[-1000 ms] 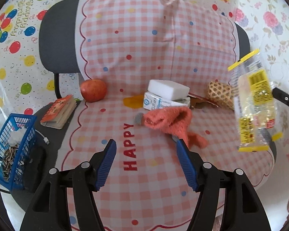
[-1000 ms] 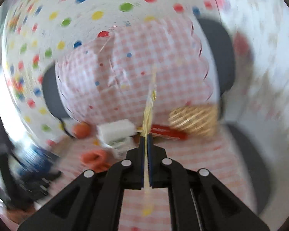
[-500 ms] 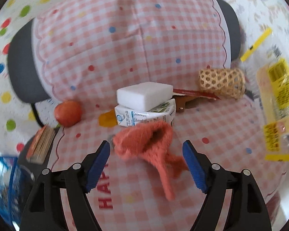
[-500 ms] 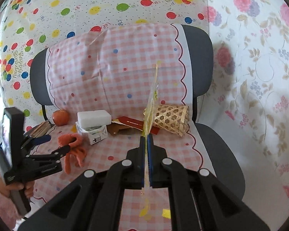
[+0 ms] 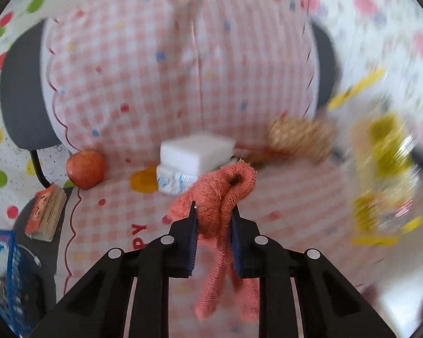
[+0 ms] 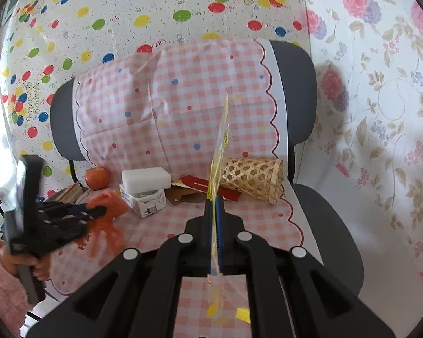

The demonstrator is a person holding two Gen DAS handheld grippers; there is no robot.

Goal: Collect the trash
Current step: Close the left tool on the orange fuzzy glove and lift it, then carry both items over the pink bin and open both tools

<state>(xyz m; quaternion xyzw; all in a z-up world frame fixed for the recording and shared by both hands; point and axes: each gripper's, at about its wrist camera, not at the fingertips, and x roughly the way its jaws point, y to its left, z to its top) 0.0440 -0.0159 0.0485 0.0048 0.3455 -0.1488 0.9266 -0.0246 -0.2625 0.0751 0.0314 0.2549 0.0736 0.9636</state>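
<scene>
- Gripping noted on both sides: left gripper [image 5: 213, 219] has just been closing and its jaws are clamped on the orange knitted sock [image 5: 221, 197], whose loose ends hang below the pads over the checked chair cover [image 5: 282, 225].
- Right gripper [image 6: 213, 200] is pressed together on the clear yellow-printed wrapper [image 6: 221, 146], held edge-on and upright.
- Containers — blue wire basket [image 5: 2, 270] beside the chair, contents unclear; woven bamboo basket [image 6: 252, 178] lies on its side; white sponge [image 6: 146, 178] rests on the small carton [image 6: 145, 201].
</scene>
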